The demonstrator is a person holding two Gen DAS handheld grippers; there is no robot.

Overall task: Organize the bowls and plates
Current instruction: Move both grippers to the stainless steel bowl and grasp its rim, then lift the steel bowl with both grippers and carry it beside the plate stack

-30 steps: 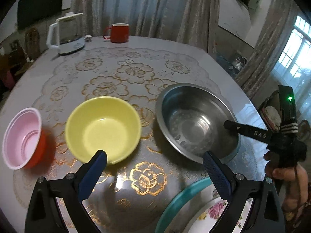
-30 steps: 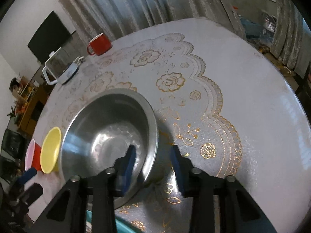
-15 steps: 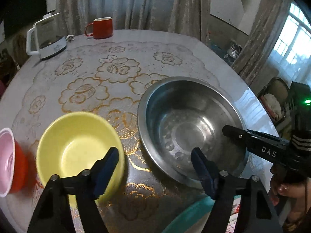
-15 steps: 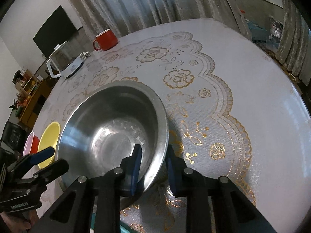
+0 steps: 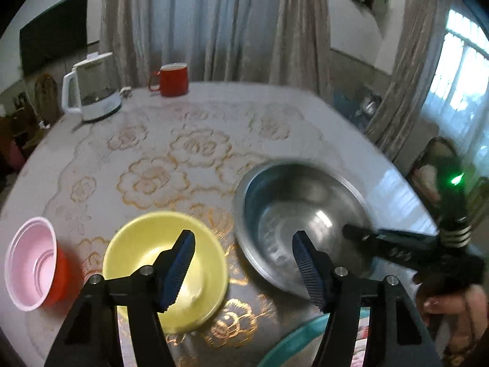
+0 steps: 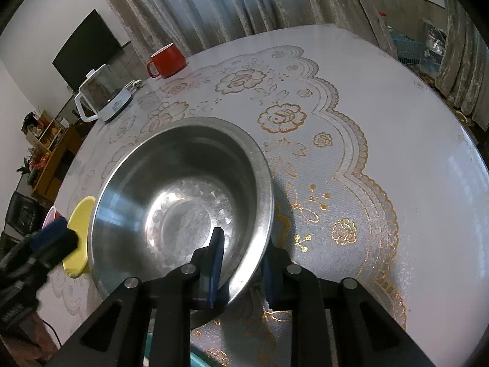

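A steel bowl stands at the table's right; my right gripper is shut on its near rim, one finger inside, one outside, and tilts it slightly. The bowl also shows in the left wrist view. My left gripper is open and empty above the gap between the steel bowl and a yellow bowl. A pink-lined red bowl sits at the left. A teal-rimmed plate lies at the near edge.
A white kettle and a red mug stand at the far side of the round table, which has a gold floral cloth. Curtains hang behind it.
My right gripper has closed on the steel bowl's rim and lifted that side slightly. My left gripper has shifted right and tilted up toward the room.
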